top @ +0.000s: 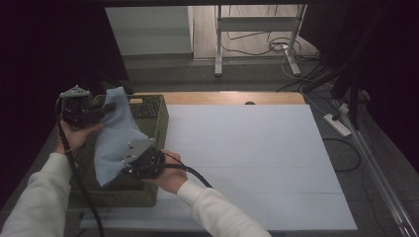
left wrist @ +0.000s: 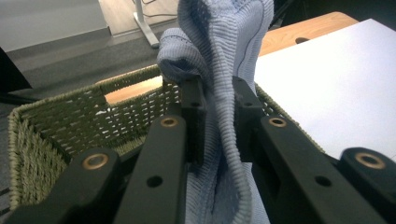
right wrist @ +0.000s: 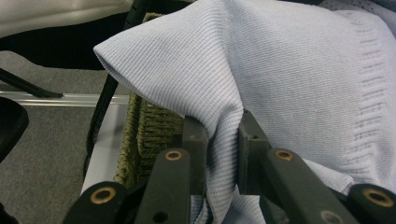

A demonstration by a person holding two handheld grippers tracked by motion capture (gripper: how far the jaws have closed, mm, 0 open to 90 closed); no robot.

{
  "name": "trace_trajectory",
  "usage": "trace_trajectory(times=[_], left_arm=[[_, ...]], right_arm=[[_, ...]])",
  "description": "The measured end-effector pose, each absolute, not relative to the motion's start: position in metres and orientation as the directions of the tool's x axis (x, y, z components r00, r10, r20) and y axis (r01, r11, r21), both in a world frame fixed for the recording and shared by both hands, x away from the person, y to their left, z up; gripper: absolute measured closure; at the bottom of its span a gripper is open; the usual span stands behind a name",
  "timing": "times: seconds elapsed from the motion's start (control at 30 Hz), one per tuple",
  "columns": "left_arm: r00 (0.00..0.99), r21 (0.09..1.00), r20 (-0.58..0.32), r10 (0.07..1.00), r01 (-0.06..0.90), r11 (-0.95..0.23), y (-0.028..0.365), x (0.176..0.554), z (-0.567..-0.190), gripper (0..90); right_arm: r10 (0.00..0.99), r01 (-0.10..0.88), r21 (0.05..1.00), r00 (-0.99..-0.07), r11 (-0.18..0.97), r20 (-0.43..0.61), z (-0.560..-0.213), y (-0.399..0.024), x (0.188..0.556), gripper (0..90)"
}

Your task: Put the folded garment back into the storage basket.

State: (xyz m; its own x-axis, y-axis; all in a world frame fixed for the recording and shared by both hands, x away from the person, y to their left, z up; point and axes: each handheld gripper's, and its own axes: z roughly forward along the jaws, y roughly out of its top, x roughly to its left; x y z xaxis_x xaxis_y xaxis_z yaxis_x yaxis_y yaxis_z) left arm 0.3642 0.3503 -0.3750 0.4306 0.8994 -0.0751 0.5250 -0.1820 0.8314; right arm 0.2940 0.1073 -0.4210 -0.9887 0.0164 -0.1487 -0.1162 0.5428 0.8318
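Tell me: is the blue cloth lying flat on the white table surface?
No, the blue cloth hangs between both grippers above the woven basket.

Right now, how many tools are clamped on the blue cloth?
2. The left tool pinches the blue cloth at its far end above the woven basket; the right tool pinches its near end.

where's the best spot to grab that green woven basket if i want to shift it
Take the green woven basket by its top rim on the wall facing the white tabletop, coming from the right. That rim is bare and stiff, probably easy to pinch. The light blue cloth drapes over the rest, held by the left gripper and right gripper.
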Motion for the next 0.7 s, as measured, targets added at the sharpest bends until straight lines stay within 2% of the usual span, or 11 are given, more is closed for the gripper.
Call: trace_trajectory(times=[0.7], left_arm=[[0.425, 0.810, -0.088, 0.901, 0.557, -0.184, 0.352, 0.374, -0.389, 78.8]], right_arm=[[0.014, -0.095, 0.821, -0.992, 0.563, -0.125, -0.429, 0.115, 0.299, 77.1]])
